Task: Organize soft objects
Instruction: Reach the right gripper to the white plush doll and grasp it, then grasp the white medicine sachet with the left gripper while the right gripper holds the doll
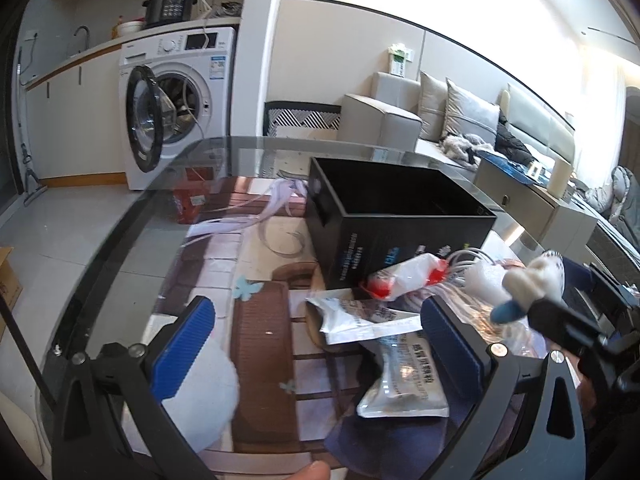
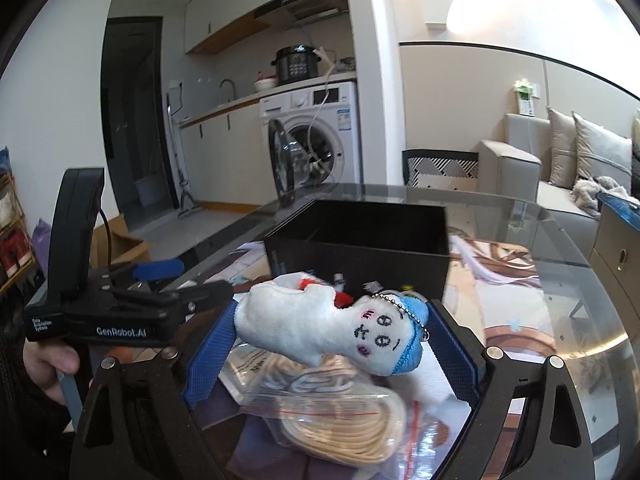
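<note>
Plush toy (image 2: 344, 332) gripped in my right gripper (image 2: 340, 344), raised above the desk (image 2: 560, 280) near the black box (image 2: 360, 248); my left gripper (image 1: 316, 336) has jaws wide, empty, over packets (image 1: 400, 384).

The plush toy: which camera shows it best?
The right wrist view: the plush toy fills the middle between the right gripper's pads, face and bead chain clear. The left wrist view catches it only small and blurred at the right edge.

White front-loading washing machine (image 1: 180, 108) with its door open, black pressure cooker (image 1: 172, 4) on the counter above, beige sofa (image 1: 404, 120) with grey cushions (image 1: 470, 110) along the wall, cardboard box (image 2: 120, 240) on the tiled floor (image 1: 52, 224).
</note>
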`<state>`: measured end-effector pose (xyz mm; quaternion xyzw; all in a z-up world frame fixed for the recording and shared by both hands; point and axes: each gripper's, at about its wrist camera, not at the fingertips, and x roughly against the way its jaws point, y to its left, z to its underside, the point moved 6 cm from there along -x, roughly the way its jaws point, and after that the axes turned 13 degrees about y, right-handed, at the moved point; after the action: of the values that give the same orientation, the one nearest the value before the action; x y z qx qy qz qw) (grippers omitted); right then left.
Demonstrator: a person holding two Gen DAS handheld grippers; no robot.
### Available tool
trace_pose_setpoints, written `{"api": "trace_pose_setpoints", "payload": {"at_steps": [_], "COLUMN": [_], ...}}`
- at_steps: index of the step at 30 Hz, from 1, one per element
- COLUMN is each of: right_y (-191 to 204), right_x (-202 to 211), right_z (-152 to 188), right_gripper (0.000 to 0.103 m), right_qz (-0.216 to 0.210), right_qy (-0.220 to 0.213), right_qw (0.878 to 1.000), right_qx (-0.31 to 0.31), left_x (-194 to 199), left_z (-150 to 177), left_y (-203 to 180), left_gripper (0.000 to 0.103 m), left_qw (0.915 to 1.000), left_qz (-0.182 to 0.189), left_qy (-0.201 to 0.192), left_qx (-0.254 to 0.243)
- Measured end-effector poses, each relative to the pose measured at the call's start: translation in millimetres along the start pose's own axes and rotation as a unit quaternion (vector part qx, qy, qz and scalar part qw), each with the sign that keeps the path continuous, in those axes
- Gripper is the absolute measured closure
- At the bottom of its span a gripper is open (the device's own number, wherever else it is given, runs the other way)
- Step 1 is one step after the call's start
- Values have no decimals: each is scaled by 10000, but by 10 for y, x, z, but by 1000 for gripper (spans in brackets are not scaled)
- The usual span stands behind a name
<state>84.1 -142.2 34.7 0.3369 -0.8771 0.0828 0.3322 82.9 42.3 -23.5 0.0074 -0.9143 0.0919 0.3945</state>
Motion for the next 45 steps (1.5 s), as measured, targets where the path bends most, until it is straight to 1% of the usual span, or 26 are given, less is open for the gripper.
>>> {"api": "trace_pose_setpoints", "payload": {"at_steps": [6,9,10,13,14,17,20,23,24,26,28,30,31,34,35,37,38,39,44,45], "right_y": [-130,-187,-194,-202,-198,-187,-177,-179,-181,-191,-199,-205,-205,-207,-207,-205,-204,-203,-209,-207], "right_x": [92,115,116,129,130,136,146,131,131,135,130,131,131,132,130,121,121,119,118,118], "right_z": [18,19,21,12,9,1,2,-5,-6,-5,-15,-23,-23,-21,-22,-22,-22,-21,-19,-14], "right_gripper": [10,10,10,10,10,10,10,10,10,10,10,10,10,10,10,10,10,10,10,10], "right_qz": [47,68,74,63,63,16,-10,-26,-22,-11,-2,4,-1,1,-3,4,4,1,25,31], "right_qy": [-30,-35,-35,-30,-34,-43,-40,-24,-20,-16,-7,-7,-9,-8,-4,6,8,11,-6,-7], "right_qw": [9999,9998,9997,9997,9997,9997,9997,9997,9997,9997,9997,9997,9997,9997,9996,9996,9996,9996,9997,9997], "right_qx": [-137,-200,-213,-218,-221,-231,-232,-243,-236,-243,-257,-262,-261,-264,-267,-275,-279,-273,-240,-237], "left_x": [-110,-190,-222,-263,-266,-247,-214,-273,-311,-393,-456,-523,-556,-610,-600,-578,-563,-553,-504,-491], "left_z": [-17,-25,-26,-15,-7,40,47,10,-8,-32,-36,-17,-5,39,42,52,55,54,72,76], "left_y": [-209,-252,-241,-171,-145,-77,-64,-86,-85,-71,-46,7,28,37,20,-36,-57,-80,-73,-68], "left_gripper": [0,0,0,0,0,0,0,0,0,0,0,0,2,13,15,26,30,38,45,58], "left_qw": [9993,9982,9980,9978,9975,9963,9965,9952,9943,9929,9916,9891,9878,9854,9856,9860,9860,9862,9877,9881], "left_qz": [-21,-208,-236,-90,-94,-390,-283,-424,-483,-484,-465,-543,-562,-564,-586,-508,-487,-459,-373,-340], "left_qy": [248,391,458,623,672,725,748,805,857,1009,1160,1352,1439,1592,1567,1537,1528,1507,1432,1415], "left_qx": [-280,-398,-373,-209,-172,-238,-241,-372,-405,-398,-328,-209,-174,-195,-250,-400,-445,-502,-513,-502]}}
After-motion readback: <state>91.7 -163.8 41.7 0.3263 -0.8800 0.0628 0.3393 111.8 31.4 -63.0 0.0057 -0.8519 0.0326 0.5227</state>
